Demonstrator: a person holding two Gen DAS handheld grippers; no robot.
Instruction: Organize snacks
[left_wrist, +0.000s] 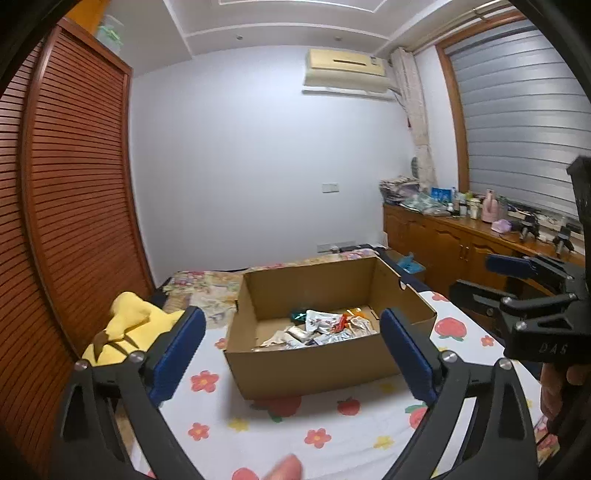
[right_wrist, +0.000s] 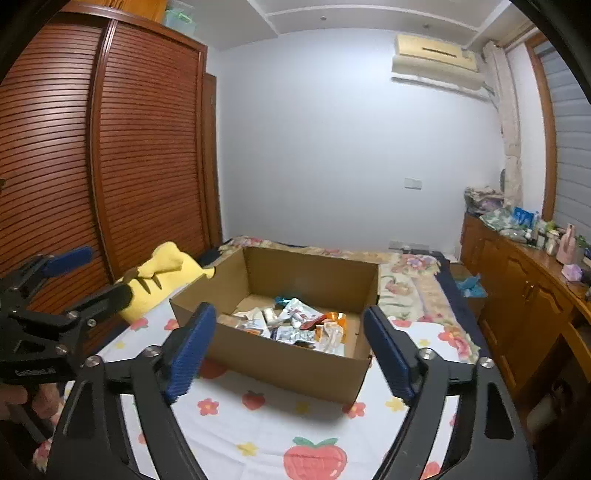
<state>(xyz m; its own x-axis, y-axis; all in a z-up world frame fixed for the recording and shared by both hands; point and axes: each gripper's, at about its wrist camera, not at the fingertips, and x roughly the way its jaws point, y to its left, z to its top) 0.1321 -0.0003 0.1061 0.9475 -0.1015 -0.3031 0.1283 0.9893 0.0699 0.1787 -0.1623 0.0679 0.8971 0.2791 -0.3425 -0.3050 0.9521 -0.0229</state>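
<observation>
An open cardboard box (left_wrist: 314, 365) (right_wrist: 288, 365) stands on the bed, on a sheet printed with flowers and strawberries. In its bottom lies a heap of several snack packets (left_wrist: 325, 326) (right_wrist: 295, 325), silver, white and orange. My left gripper (left_wrist: 291, 314) is open, held short of the box with nothing between its blue pads (left_wrist: 177, 354). My right gripper (right_wrist: 289, 310) is open too and empty, also in front of the box. Each shows in the other's view: the right gripper (left_wrist: 474, 275) to the right of the box, the left gripper (right_wrist: 106, 272) to the left, both away from it.
A yellow plush toy (left_wrist: 125, 325) (right_wrist: 166, 269) lies left of the box. A slatted wooden wardrobe (left_wrist: 74, 184) lines the left side. A wooden sideboard (left_wrist: 443, 240) with several small items runs along the right. A hand (left_wrist: 554, 384) holds the right gripper's handle.
</observation>
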